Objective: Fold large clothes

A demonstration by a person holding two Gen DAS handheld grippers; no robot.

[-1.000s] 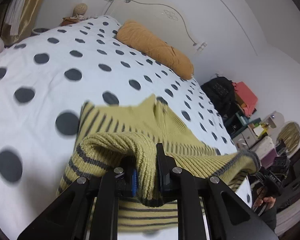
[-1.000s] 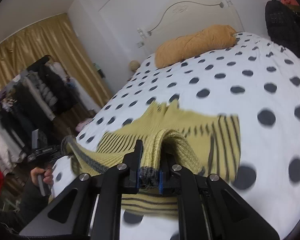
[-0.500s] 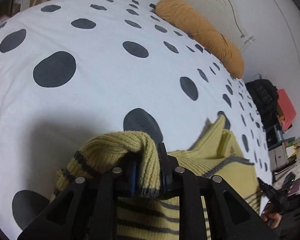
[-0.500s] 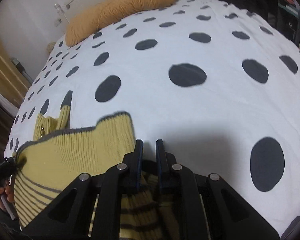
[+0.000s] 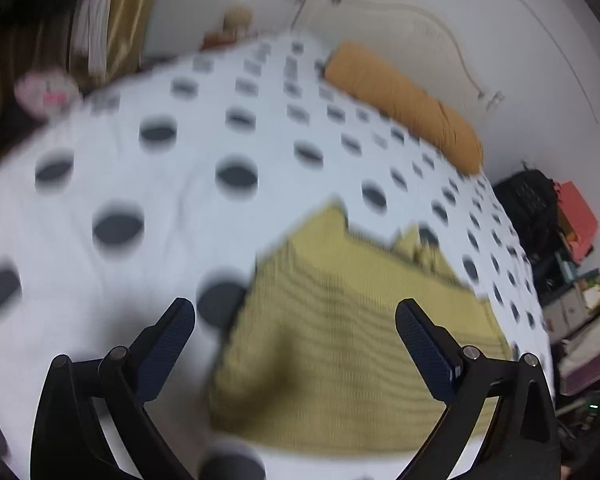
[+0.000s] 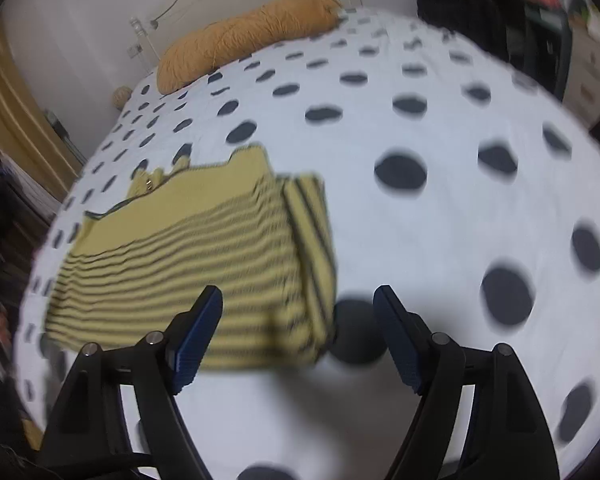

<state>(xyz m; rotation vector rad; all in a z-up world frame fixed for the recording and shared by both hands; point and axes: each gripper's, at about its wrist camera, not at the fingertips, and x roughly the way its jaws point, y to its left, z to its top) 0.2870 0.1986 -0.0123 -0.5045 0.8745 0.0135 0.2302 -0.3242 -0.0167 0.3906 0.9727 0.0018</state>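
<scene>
A yellow knit sweater with dark stripes point(image 5: 340, 328) lies folded flat on the white bed with dark dots point(image 5: 140, 184). In the right wrist view the sweater point(image 6: 196, 252) shows a folded band along its right edge. My left gripper point(image 5: 296, 320) is open and empty, raised over the sweater's near left part. My right gripper point(image 6: 298, 304) is open and empty, raised over the sweater's near right corner. Both views are blurred by motion.
An orange bolster pillow point(image 5: 404, 100) lies at the head of the bed by the white headboard point(image 5: 412, 20). A black bag and cluttered shelves point(image 5: 540, 216) stand beside the bed. Gold curtains point(image 6: 16, 128) hang by the other side.
Both grippers have opened and let go of the sweater, then lifted away. The sweater now lies folded flat on the bed.
</scene>
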